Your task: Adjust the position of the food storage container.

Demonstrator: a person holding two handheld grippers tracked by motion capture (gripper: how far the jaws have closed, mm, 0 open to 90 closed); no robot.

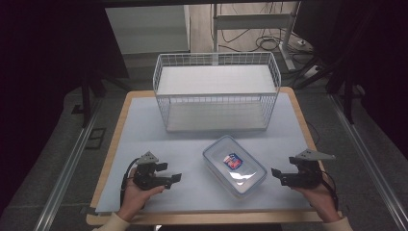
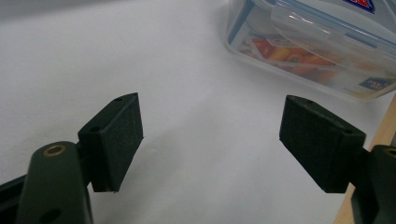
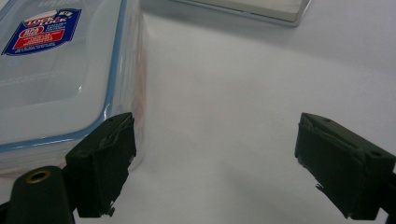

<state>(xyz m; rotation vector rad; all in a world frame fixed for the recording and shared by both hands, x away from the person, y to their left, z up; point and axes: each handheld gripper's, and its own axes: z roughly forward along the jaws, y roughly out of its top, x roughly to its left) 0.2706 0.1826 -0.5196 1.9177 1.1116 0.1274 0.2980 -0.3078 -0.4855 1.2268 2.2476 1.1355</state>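
The left tongs [image 1: 169,180] hover spread and empty left of the plastic box [image 1: 234,165], well apart from it. The box lies on the bench [image 1: 144,120] before the wire basket [image 1: 216,91], its long axis running diagonally. The right tongs [image 1: 279,177], also spread and empty, sit nearer, just beside its right end.
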